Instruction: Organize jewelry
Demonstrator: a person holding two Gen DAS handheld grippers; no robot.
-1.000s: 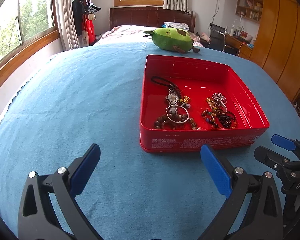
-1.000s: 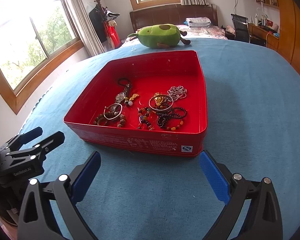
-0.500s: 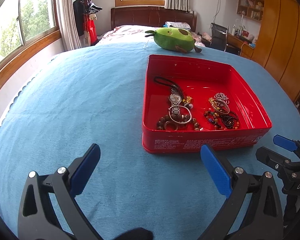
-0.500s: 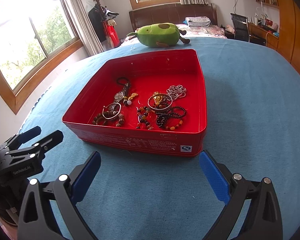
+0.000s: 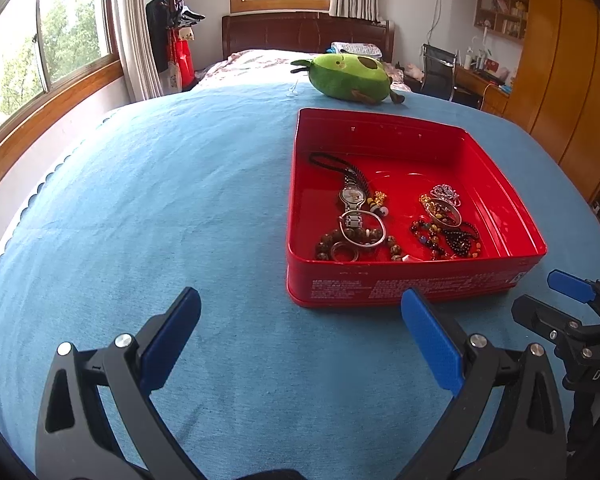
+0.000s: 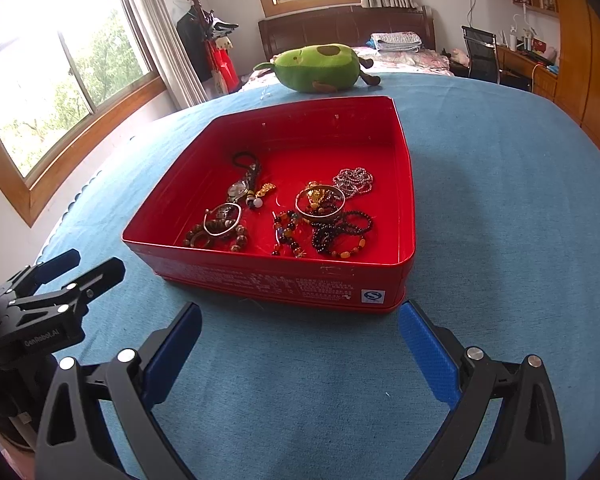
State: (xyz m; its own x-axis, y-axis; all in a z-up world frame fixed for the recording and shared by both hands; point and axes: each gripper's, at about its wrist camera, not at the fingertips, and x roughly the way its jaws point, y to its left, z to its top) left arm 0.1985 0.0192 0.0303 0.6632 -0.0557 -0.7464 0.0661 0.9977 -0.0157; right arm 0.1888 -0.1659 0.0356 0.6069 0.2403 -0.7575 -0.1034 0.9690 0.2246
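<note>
Holding both grippers spread wide and empty, you have them just short of the red tin (image 6: 405,216)'s near wall, over the blue cloth (image 5: 148,200). Your left gripper (image 5: 300,336) sits off the tin's near-left corner; your right gripper (image 6: 300,344) faces the near wall head-on, its right pad close to the tin's near-right corner. Neither touches the tin. All jewelry lies inside the tin, bunched toward the near wall: a wristwatch (image 6: 236,189) on a dark cord toward the tin's middle-left, a silver bangle (image 6: 222,214) over brown wooden beads (image 6: 196,236) nearest the left side, a gold bangle (image 6: 319,202) on dark bead bracelets (image 6: 340,228) toward the right, and a silver chain (image 6: 353,180) just behind that. A green plush toy (image 6: 318,67) rests beyond the tin's far wall.
</note>
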